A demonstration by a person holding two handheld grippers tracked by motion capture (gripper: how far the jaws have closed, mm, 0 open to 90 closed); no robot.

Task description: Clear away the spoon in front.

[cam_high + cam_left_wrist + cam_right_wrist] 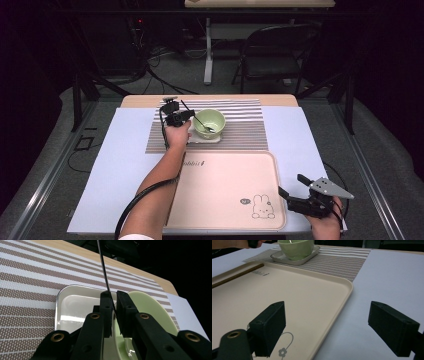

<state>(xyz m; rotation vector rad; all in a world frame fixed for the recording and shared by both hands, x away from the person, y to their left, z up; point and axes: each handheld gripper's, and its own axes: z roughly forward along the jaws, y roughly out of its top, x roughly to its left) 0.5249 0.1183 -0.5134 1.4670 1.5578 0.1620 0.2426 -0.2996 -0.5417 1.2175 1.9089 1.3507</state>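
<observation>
A big flat cream plastic tray [225, 200] with a little bunny drawing [260, 206] lay on a white sheet [120, 160]. A brown and white striped mat [245, 135] lay behind it. A dark folding chair [275, 50] stood far back.

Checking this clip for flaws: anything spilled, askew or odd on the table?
Nothing stands out. The green bowl sits upright on its white dish on the striped mat; no spill shows. The left tongs are shut on a thin spoon handle. The tray lies flat.
</observation>
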